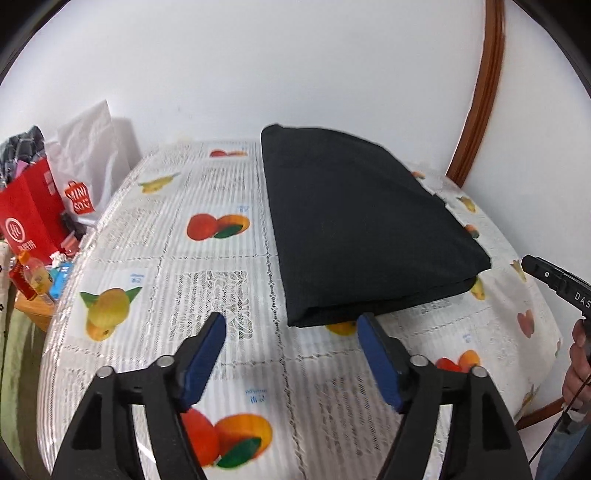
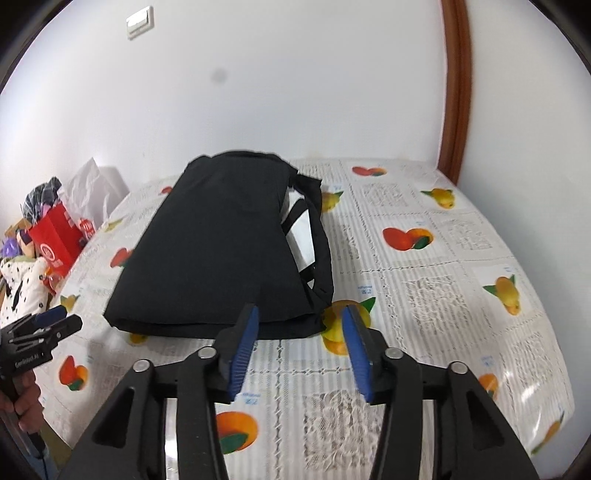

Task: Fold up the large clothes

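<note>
Garment [image 2: 218,254] folded; near edge behind tool [image 2: 299,321].

A plain white wall [image 2: 258,92] rises behind the desk [image 1: 207,280], which wears a glossy cloth printed with fruit and lace squares. A brown wooden frame [image 1: 480,96], perhaps a door's, curves up at the right. A white wall plate [image 2: 139,21] sits high up. Even, soft light.

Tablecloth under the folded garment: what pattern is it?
White lace-look tablecloth printed with orange and yellow fruit; clearest in the right wrist view.
</note>
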A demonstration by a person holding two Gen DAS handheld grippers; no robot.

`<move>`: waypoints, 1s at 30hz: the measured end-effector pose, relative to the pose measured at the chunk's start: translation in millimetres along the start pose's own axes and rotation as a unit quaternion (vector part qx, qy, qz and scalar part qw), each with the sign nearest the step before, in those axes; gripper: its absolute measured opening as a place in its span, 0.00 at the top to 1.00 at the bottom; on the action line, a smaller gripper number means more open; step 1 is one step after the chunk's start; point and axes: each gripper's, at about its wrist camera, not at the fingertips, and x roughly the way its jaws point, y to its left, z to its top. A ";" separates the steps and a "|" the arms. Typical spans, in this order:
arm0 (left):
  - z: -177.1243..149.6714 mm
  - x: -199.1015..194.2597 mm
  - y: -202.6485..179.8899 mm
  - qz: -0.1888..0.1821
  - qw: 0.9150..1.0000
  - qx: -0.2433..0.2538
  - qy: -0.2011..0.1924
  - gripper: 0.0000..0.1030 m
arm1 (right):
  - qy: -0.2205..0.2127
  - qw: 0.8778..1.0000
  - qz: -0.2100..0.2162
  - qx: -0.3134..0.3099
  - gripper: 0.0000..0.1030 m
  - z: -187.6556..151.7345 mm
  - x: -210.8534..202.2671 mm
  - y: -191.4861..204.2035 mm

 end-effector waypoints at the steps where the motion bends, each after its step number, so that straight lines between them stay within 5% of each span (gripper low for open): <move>1: -0.8 -5.2 -2.6 0.004 1.000 0.002 -0.003 0.27 | -0.002 1.000 -0.004 0.003 0.49 -0.7 -7.6 1.4; 7: -8.6 -45.0 -15.7 0.018 0.999 0.003 -0.037 0.16 | 0.009 0.999 -0.021 0.025 0.41 -7.1 -43.2 2.1; 11: -15.9 -74.8 -27.3 0.037 0.998 0.007 -0.056 0.11 | -0.012 0.999 -0.037 0.036 0.16 -22.2 -74.6 6.2; 17: -25.1 -111.4 -41.5 0.045 0.996 0.012 -0.081 0.04 | -0.048 0.996 -0.075 0.003 0.02 -44.0 -118.4 16.9; 22: -30.6 -129.9 -56.3 0.048 0.995 0.029 -0.087 0.02 | -0.049 0.993 -0.111 -0.011 0.00 -53.3 -137.3 19.3; 30: -35.4 -146.2 -68.8 0.044 0.993 0.040 -0.105 0.02 | -0.050 0.994 -0.093 0.010 0.00 -63.5 -149.7 11.9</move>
